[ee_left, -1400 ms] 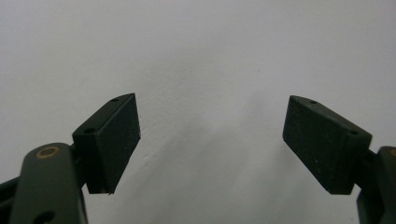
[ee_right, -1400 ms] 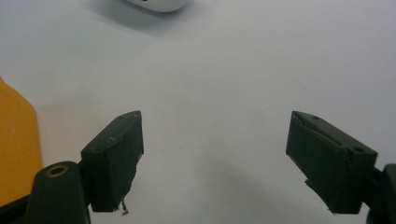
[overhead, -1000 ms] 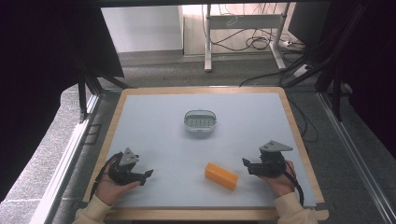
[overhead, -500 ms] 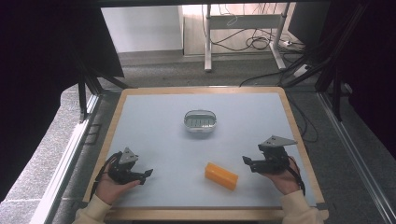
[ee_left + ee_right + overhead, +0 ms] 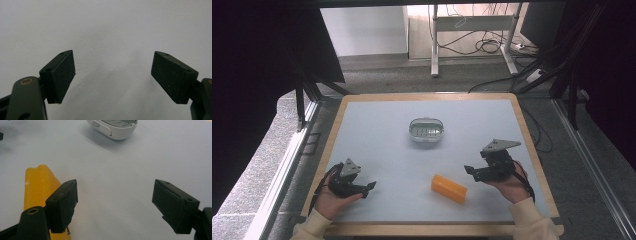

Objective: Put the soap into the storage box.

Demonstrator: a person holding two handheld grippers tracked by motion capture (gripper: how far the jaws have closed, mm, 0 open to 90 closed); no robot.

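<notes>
Partly hidden orange block (image 5: pixel 40 185), behind right hand-held gripper (image 5: pixel 113 202), jaws apart

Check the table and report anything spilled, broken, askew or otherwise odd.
Nothing stands out. The orange block lies flat, set at a slant to the table edge; the white oval container sits level farther back. No spill or damage is visible.

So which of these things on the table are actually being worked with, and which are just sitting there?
Part of the job:
- orange block, nearest the right gripper, whose jaws are open
- left gripper, open over bare table

Just lying about:
- small white oval dish, mid-table
- cables on the floor beyond
</notes>
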